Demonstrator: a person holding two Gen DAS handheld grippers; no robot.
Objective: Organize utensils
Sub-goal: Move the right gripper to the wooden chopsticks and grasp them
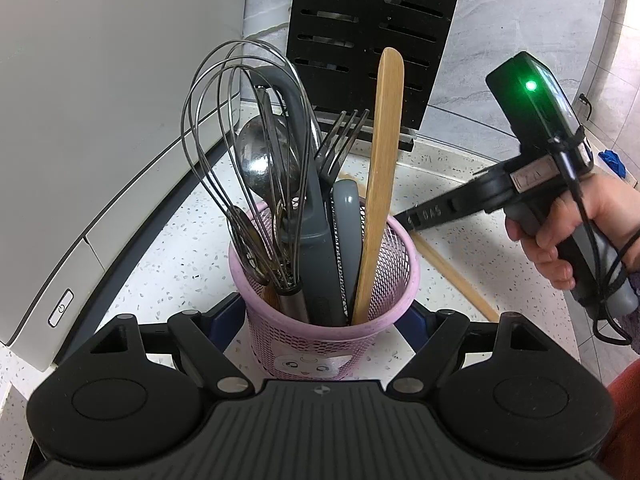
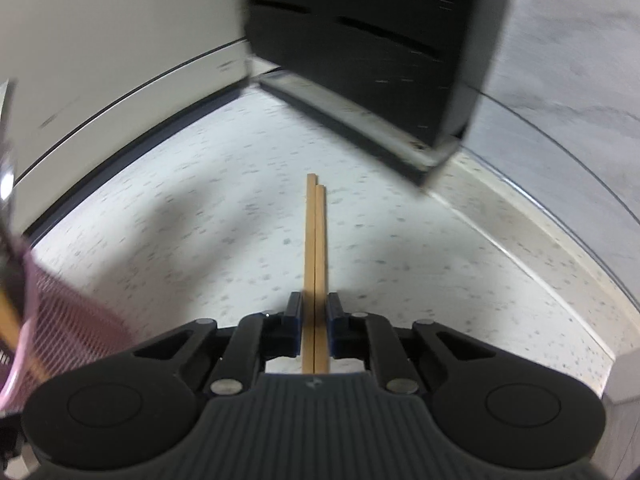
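Left gripper (image 1: 326,320) hugs the pink mesh holder (image 1: 324,300) w/ its jaws, prob to steady it. Right gripper (image 2: 316,326) pinches the chopsticks (image 2: 315,264) lying on the counter (image 2: 200,240), meant for the holder imo.

Speckled white counter (image 1: 192,240), white appliance (image 1: 100,120), grey marbled wall (image 1: 520,20).

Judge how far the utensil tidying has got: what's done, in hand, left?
Done: whisk, fork and wooden spatula stand in the pink holder, steadied between the left tongs. In hand: right tongs shut on the chopsticks. Left: dropping them in the holder.
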